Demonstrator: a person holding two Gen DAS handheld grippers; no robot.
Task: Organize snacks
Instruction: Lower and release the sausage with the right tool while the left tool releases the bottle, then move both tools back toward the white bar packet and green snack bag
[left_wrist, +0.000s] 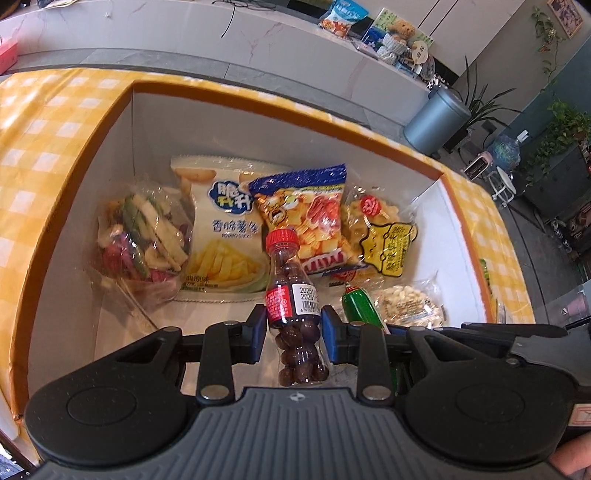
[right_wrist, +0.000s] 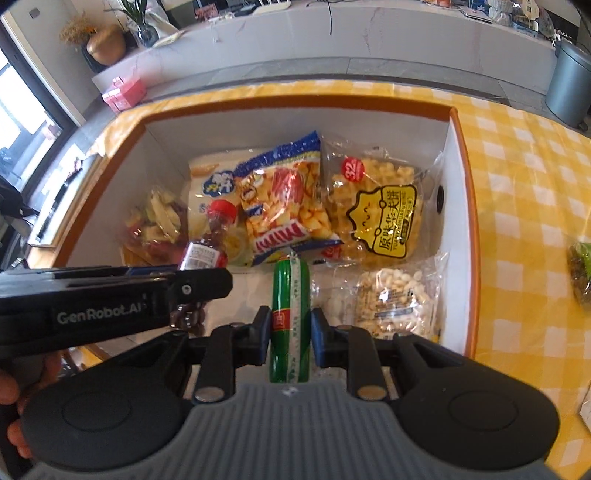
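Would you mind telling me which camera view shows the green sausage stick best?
The right wrist view: the green sausage stick runs nearly full length, centred between the right gripper fingers. The left wrist view shows only its upper end, the rest hidden behind the left gripper.

Yellow-and-white checked tablecloth (right_wrist: 524, 155) over the table. Behind it, a long white marble-look counter (left_wrist: 177, 33), cable draped over its edge. Grey round bin (left_wrist: 436, 118) on the floor at the counter's end, leafy potted plants (left_wrist: 561, 129) beyond it. Gold vase (right_wrist: 105, 44) on the counter's far end, bright window (right_wrist: 22, 107) at the side, daylight.
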